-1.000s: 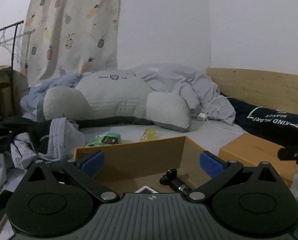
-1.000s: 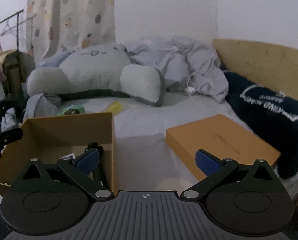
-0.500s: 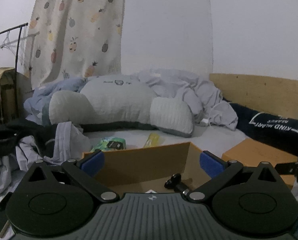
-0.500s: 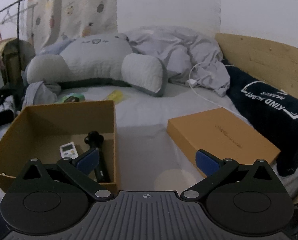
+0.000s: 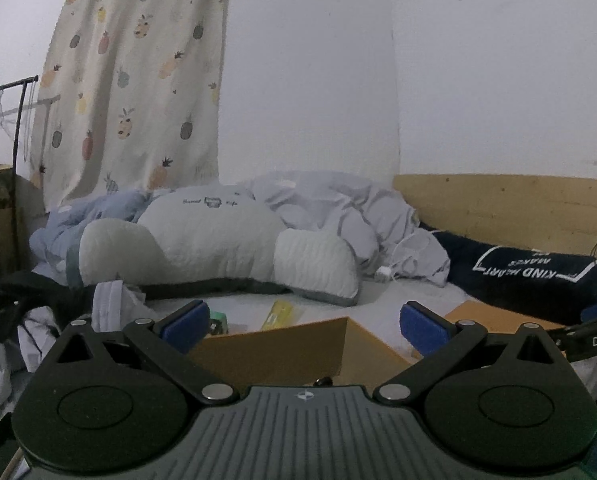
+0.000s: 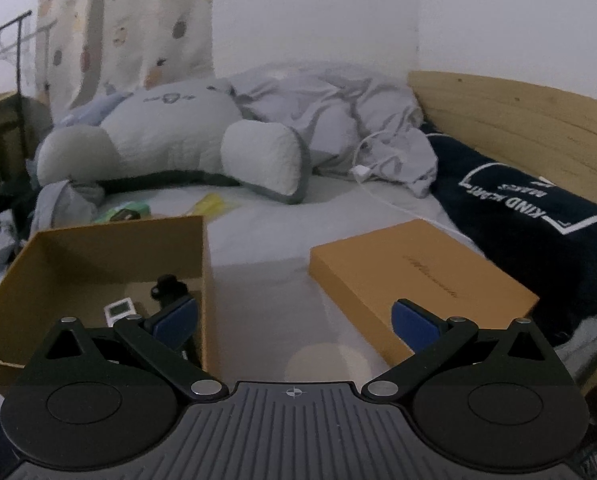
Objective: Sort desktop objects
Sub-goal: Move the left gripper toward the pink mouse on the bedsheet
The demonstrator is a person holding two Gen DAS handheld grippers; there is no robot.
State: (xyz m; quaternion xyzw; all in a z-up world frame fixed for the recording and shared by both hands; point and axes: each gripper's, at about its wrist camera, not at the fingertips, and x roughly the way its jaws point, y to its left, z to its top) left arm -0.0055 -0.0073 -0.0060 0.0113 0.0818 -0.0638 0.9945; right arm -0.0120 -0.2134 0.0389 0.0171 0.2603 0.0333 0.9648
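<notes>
An open brown cardboard box point(image 6: 98, 248) point(image 5: 282, 344) sits on the bed. Inside it lie a small white device point(image 6: 118, 311) and a black handle-like object point(image 6: 170, 290). A flat orange box lid point(image 6: 418, 276) point(image 5: 486, 316) lies to its right. Behind the box are a green packet point(image 6: 124, 213) point(image 5: 218, 318) and a yellow packet point(image 6: 212, 202) point(image 5: 280, 312). My left gripper point(image 5: 304, 322) is open and empty, held above the box's near side. My right gripper point(image 6: 294, 320) is open and empty over the sheet between box and lid.
A large grey plush pillow point(image 5: 218, 240) and crumpled grey bedding point(image 6: 330, 120) fill the back of the bed. A dark blue printed cushion point(image 6: 530, 216) lies against the wooden headboard point(image 6: 518, 128). A white charger cable point(image 6: 366, 172) trails on the sheet. Clothes point(image 5: 14, 320) pile at the left.
Both grippers have risen and tilted upward. The left view now shows more wall and less of the box's inside. The right view has pulled back from the box. Both stay open.
</notes>
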